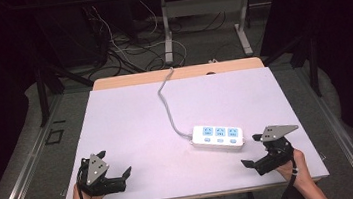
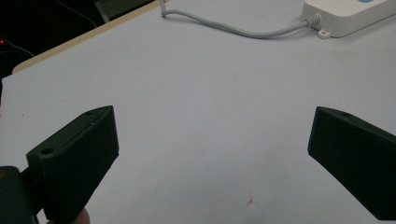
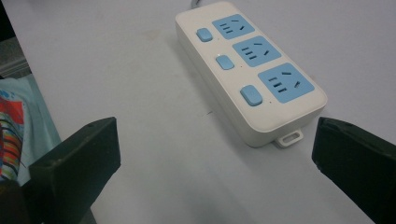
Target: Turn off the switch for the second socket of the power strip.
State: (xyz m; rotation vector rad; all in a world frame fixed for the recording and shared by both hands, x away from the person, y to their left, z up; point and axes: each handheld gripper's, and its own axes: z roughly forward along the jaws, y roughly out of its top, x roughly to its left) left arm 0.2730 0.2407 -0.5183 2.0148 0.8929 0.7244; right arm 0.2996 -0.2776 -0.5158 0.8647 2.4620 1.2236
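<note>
A white power strip (image 1: 217,137) with three blue sockets and three blue switches lies flat on the white board, right of centre. Its grey cable (image 1: 167,103) runs back toward the far edge. In the right gripper view the power strip (image 3: 250,70) lies just ahead of the jaws, its end tab nearest. My right gripper (image 1: 252,150) is open near the front right, a short way right of the strip, holding nothing. My left gripper (image 1: 115,163) is open at the front left over bare board. The strip's cable end (image 2: 350,16) sits at the upper right of the left gripper view.
The white board (image 1: 126,115) rests on a wooden table whose far edge (image 1: 132,79) shows behind it. Beyond are a tangle of cables on the floor (image 1: 123,45) and metal table legs (image 1: 168,40). A person's patterned shirt (image 3: 14,126) is at the near edge.
</note>
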